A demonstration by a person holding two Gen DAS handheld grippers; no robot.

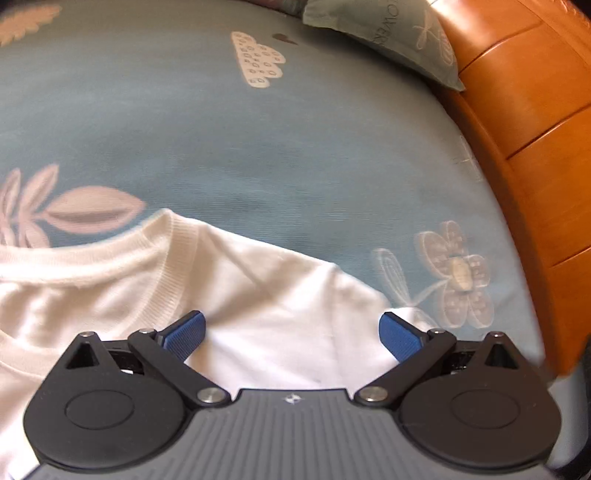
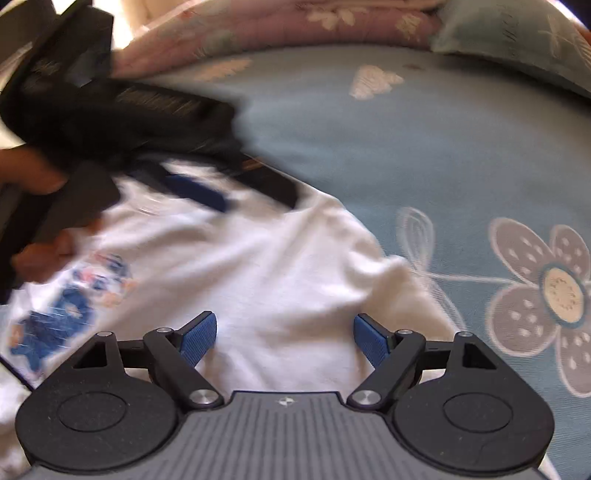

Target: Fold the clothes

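Observation:
A white T-shirt (image 1: 258, 295) lies flat on the bed, its ribbed collar (image 1: 173, 266) at the left of the left wrist view. My left gripper (image 1: 291, 325) hovers open over the shirt's shoulder, blue pads (image 1: 186, 338) wide apart with only flat cloth below. In the right wrist view the same shirt (image 2: 277, 277) shows a blue printed figure (image 2: 66, 314) at the left. My right gripper (image 2: 284, 328) is open above the shirt's rumpled sleeve, nothing pinched. The left gripper (image 2: 207, 192) appears blurred at upper left, held by a hand (image 2: 40, 254).
The bed has a blue-grey sheet (image 1: 258, 147) with pale flower prints. An orange wooden headboard (image 1: 535, 147) runs along the right. A grey-green pillow (image 1: 388, 33) lies at the top, and a folded pink quilt (image 2: 295, 22) sits at the far side.

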